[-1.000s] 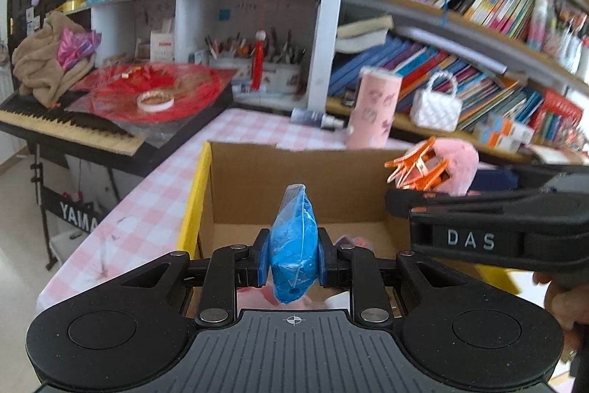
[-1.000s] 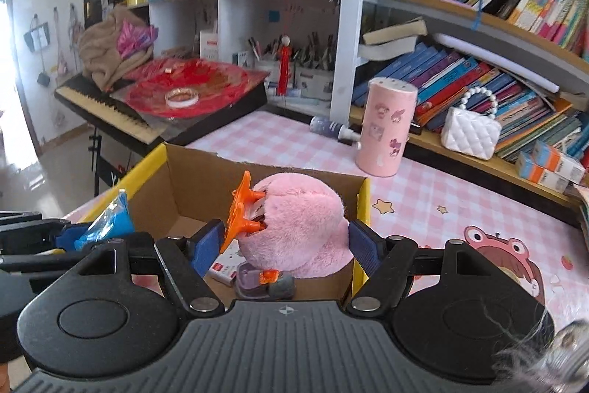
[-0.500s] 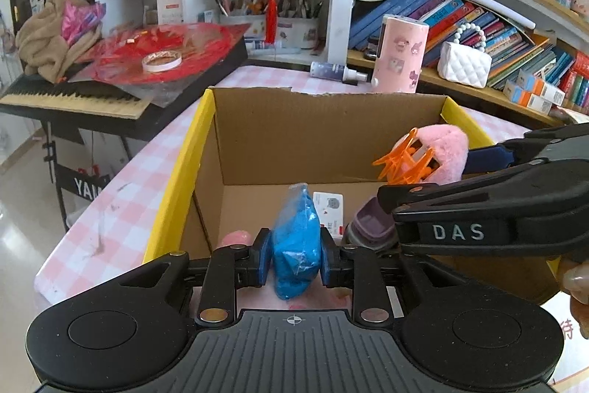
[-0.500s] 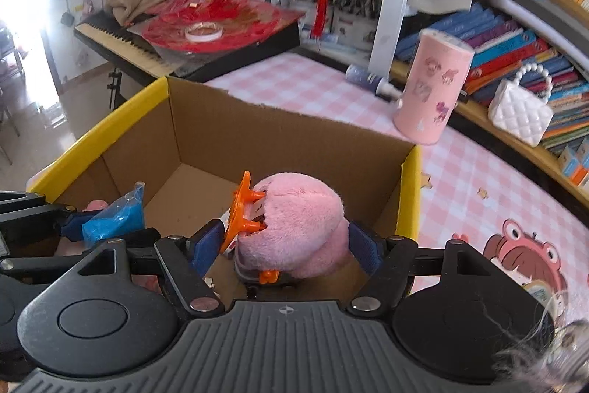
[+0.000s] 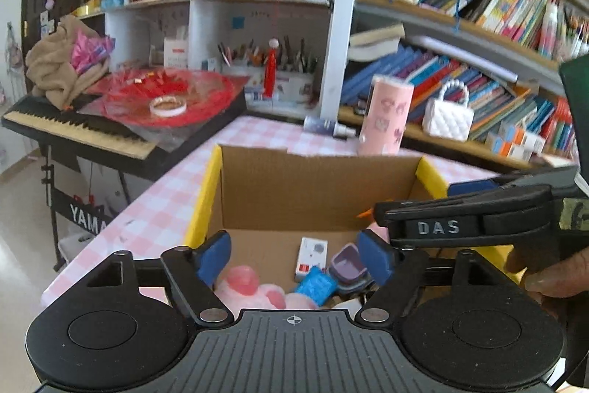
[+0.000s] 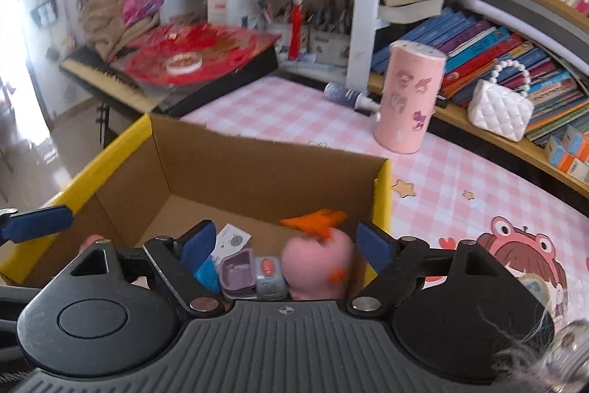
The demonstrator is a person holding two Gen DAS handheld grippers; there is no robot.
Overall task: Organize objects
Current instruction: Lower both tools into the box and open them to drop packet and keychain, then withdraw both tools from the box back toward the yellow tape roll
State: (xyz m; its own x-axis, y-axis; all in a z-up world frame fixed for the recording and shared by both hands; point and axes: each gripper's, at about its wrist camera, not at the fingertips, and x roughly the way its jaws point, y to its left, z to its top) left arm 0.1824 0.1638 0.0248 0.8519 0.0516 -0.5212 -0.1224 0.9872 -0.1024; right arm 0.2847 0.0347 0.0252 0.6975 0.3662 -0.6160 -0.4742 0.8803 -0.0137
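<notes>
A cardboard box with a yellow rim (image 5: 206, 201) (image 6: 92, 168) stands on the pink checked table. My left gripper (image 5: 292, 258) hangs over its near end, jaws opening, with nothing between the pads. The blue packet (image 5: 313, 284) (image 6: 206, 269) lies loose on the box floor beside a pink toy (image 5: 243, 279), a purple case (image 6: 239, 271) and a small white carton (image 5: 311, 253). My right gripper (image 6: 285, 247) is over the box's right end, jaws opening. The pink plush with its orange clip (image 6: 318, 260) sits low between its pads, touching neither.
A pink cylinder (image 6: 408, 98) and a small bottle (image 6: 349, 96) stand on the table behind the box. A keyboard (image 5: 73, 131) with a red dish is at the left. Bookshelves with a white handbag (image 6: 500, 109) fill the right. A hand (image 5: 552, 275) holds the right gripper.
The left jaws sprang apart and the blue packet fell into the box. The right jaws widened and the pink plush sank lower into the box.
</notes>
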